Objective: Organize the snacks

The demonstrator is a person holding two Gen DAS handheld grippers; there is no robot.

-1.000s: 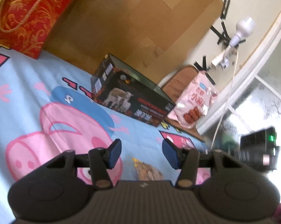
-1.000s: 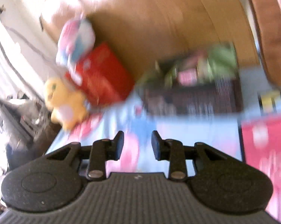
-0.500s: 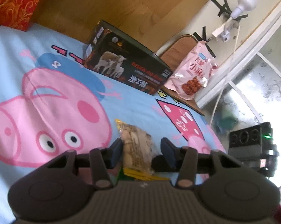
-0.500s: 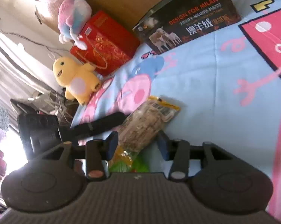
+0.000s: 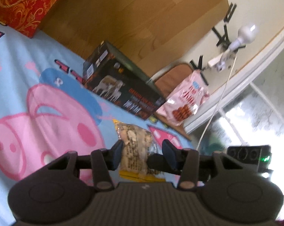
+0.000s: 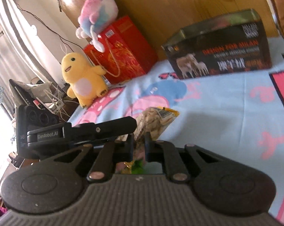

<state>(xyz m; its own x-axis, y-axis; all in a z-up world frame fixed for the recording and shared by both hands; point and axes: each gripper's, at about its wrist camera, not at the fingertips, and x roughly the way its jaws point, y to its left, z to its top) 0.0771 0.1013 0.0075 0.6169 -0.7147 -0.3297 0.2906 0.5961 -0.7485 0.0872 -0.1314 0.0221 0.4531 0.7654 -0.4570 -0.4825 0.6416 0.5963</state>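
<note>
My right gripper (image 6: 139, 146) has pinched shut on the nut packet (image 6: 153, 121), now lifted at frame centre; my left gripper (image 5: 143, 153) straddles it.

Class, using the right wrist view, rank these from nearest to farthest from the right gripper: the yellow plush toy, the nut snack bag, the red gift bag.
1. Nut snack bag: between the right gripper fingers.
2. Yellow plush toy: upper left, on the blanket's edge.
3. Red gift bag: behind the plush, against the wooden board.

R gripper (image 6: 138, 144) clamped, L gripper (image 5: 142, 153) wide.
</note>
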